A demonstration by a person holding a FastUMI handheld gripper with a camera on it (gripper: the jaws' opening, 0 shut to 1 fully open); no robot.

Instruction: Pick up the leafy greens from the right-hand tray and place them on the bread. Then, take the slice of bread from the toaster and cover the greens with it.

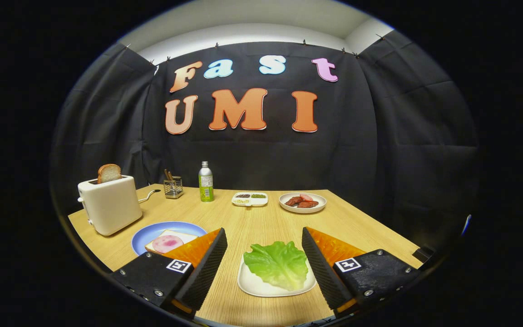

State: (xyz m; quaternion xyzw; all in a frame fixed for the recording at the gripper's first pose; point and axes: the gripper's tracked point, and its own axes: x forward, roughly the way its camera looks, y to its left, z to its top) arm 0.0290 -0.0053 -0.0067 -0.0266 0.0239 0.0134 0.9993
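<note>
- Tongs [264,243] spread wide apart, gripping nothing, and hanging above the table [261,218].
- Leafy greens [277,264] lie on a white tray [261,287] right between the two fingers; the right finger [323,268] covers the tray's edge at 3 o'clock.
- From the greens, at 9 o'clock: a blue plate [170,228] with bread [173,240] and a pink slice on top, half hidden behind the left finger [204,268].
- At 10 o'clock, a white toaster [108,204] with a bread slice [109,173] poking up, its lower part sunk in the slot.
- Far off at 12 o'clock, a divided dish [249,199], contents too small to make out; a green bottle [205,182] and a wire holder [173,186] to its left.
- At 1 o'clock, a bowl [302,203] of reddish pieces, hard to tell what.
</note>
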